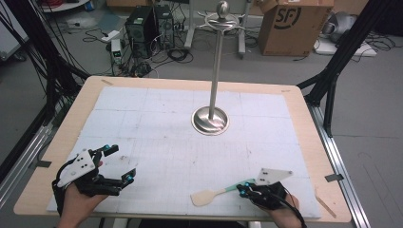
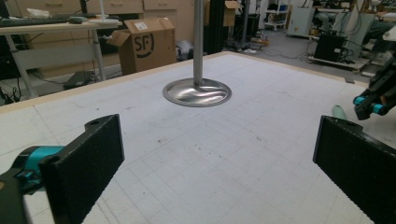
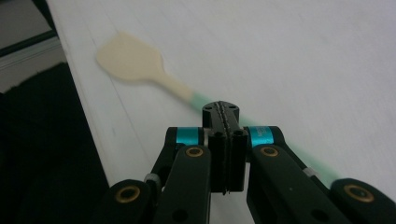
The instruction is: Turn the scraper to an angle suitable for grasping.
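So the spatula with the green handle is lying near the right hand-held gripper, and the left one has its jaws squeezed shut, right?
Not quite: the left hand-held gripper has its jaws wide apart, as the left gripper view shows. The spatula does lie by the right hand-held gripper.

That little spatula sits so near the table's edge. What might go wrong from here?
1. The spatula lies close to the table's near edge, with the shut right claw over its green handle. A nudge might push it off.
2. The tall metal stand rises mid-table. A careless arm could knock it over.
3. The left claw is open and holds nothing, so it can't steady anything.
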